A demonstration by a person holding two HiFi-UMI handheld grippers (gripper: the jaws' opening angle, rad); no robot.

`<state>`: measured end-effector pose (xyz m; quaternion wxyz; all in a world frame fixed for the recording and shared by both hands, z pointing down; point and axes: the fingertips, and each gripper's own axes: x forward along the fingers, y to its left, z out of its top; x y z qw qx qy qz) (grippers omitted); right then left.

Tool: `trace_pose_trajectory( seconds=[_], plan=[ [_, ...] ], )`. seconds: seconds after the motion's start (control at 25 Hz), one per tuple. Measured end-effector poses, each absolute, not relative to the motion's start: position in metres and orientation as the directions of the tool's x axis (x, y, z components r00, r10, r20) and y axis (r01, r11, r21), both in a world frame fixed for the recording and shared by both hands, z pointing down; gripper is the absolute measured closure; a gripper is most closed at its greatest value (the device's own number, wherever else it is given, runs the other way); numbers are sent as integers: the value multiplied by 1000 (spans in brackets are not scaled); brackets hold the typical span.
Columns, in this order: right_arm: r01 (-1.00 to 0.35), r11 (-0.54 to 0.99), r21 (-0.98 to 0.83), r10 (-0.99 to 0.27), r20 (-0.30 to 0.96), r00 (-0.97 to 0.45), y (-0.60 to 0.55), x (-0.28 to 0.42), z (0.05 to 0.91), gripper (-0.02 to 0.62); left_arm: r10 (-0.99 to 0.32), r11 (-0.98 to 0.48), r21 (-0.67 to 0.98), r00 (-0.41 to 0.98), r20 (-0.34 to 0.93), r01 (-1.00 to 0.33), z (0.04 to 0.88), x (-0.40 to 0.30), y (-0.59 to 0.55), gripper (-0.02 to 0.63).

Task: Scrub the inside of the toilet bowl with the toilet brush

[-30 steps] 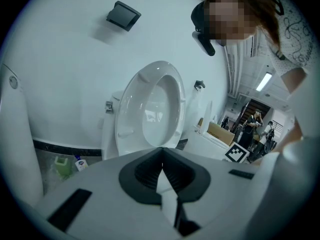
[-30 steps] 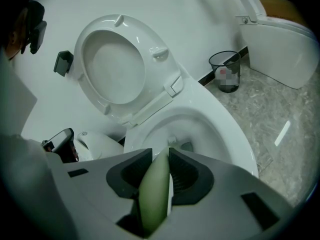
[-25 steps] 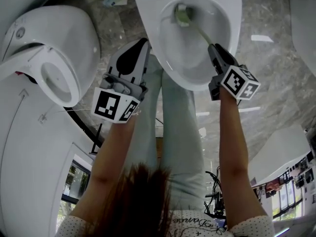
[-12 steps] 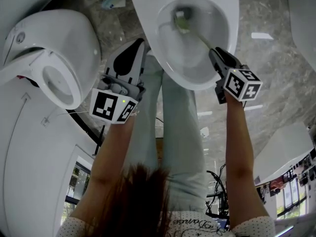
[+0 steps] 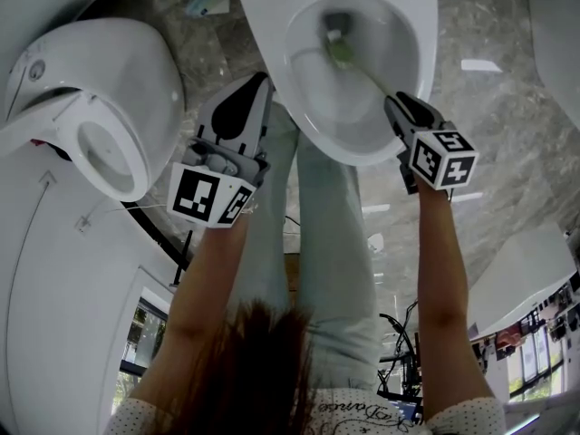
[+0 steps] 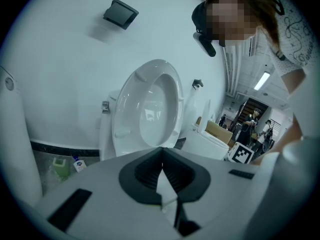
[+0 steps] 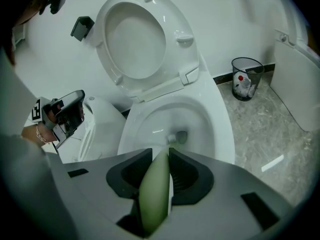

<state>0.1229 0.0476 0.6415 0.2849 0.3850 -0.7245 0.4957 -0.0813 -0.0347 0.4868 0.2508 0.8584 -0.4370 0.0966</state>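
The white toilet bowl (image 5: pixel 399 25) lies at the top centre of the head view, its seat and lid (image 7: pixel 135 34) raised. My right gripper (image 5: pixel 399 107) hangs over the bowl's near right rim, shut on the toilet brush's green handle (image 7: pixel 155 194). The brush head (image 5: pixel 340 51) rests low inside the bowl by the drain, and the right gripper view shows that brush head (image 7: pixel 172 138) too. To the left of the bowl, outside it, my left gripper (image 5: pixel 256 87) is shut and holds nothing. In its own view the left gripper (image 6: pixel 161 151) points at the raised seat (image 6: pixel 150 109).
A second white toilet (image 5: pixel 100 107) stands at the left. A wire wastebasket (image 7: pixel 246 79) sits by the wall on the right. A small bottle (image 6: pixel 77 164) and a green container (image 6: pixel 60 168) stand on the marble floor beside the bowl. My legs are right below the bowl.
The brush head has slid a little nearer to me and rightward inside the bowl. My right gripper has shifted slightly right with it. The left gripper has hardly moved.
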Motion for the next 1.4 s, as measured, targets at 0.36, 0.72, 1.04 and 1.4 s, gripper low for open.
trace_pose_trajectory(
  seconds=[0.36, 0.72, 1.04, 1.4],
  plan=[
    [-840, 357, -409, -219, 837, -501, 55, 130, 644, 482, -703, -499, 342, 603, 378, -796, 484, -79, -34, 604],
    [-840, 428, -333, -229, 859, -457, 53, 132, 641, 482, -708, -493, 338, 595, 380, -802, 483, -83, -32, 604],
    [-850, 416, -323, -248, 859, -448, 44, 139, 638, 482, -712, -488, 337, 590, 379, -805, 483, -84, -31, 603],
    [-855, 430, -289, -277, 859, -430, 27, 144, 633, 482, -721, -474, 339, 580, 380, -812, 484, -89, -29, 603]
  ],
)
